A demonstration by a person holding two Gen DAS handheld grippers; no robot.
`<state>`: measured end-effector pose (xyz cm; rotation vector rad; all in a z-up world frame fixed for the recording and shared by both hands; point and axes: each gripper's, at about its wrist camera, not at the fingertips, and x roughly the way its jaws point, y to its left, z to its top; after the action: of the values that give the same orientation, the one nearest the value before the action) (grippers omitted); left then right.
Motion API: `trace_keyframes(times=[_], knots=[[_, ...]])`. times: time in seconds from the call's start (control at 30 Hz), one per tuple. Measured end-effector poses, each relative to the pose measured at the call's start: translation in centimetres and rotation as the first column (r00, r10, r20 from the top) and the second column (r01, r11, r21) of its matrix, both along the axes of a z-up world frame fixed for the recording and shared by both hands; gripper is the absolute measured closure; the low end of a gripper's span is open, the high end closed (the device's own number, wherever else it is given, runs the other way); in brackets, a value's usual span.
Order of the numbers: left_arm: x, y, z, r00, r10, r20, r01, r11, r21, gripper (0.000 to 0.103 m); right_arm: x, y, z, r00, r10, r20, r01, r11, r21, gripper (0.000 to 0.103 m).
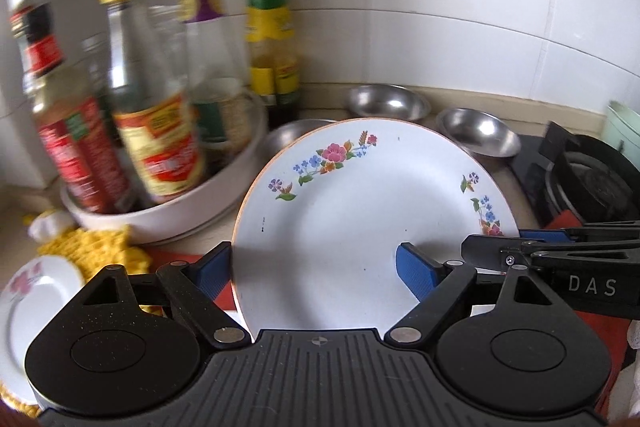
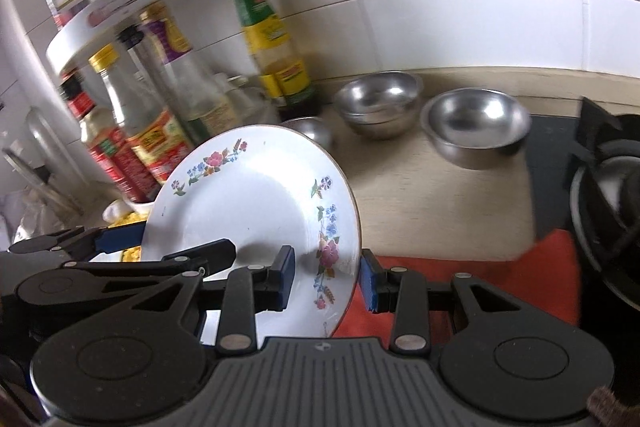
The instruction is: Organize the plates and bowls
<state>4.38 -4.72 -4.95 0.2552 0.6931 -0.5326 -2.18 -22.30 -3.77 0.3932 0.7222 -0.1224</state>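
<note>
Left gripper (image 1: 312, 267) fingers sit on each side of the plate's (image 1: 360, 195) near edge, spread wide; I cannot tell if the blue pads press it. Right gripper (image 2: 327, 277) pinches the rim at 4 o'clock, one pad on the front and one on the back. That round white plate with painted flowers is up off the counter, tipped up on its edge, with its face toward both cameras.

At 9 o'clock, a white round tray (image 1: 224, 187) holds glass bottles (image 1: 160, 131). At 12 to 1 o'clock, shiny steel bowls (image 1: 386, 103) sit empty by the wall. At 3 o'clock there is a black stove burner (image 1: 592, 179).
</note>
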Motion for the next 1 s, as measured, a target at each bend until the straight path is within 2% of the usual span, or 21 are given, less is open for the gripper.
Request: trace_keyframes(times=[0.27,0.57,1.0], knots=[[0.1,4.4,0.7,0.991,0.134,0.015,-0.134,0.991,-0.003,0.014,2.4,3.7,0.0,0.992,0.128,0.013,-0.128,0.992,0.007,0.07],[-0.7,8.7,0.9,0.968,0.25,0.026,-0.25,0.968,-0.002,0.014,3.9,7.6,0.1,0.97,0.244,0.014,-0.244,0.97,0.013,0.07],[-2.4,12.1,-0.1,0.943,0.334,-0.012,-0.333,0.943,0.013,0.014,3.7,10.9,-1.1,0.94,0.34,-0.027,-0.339,0.94,0.036,0.07]])
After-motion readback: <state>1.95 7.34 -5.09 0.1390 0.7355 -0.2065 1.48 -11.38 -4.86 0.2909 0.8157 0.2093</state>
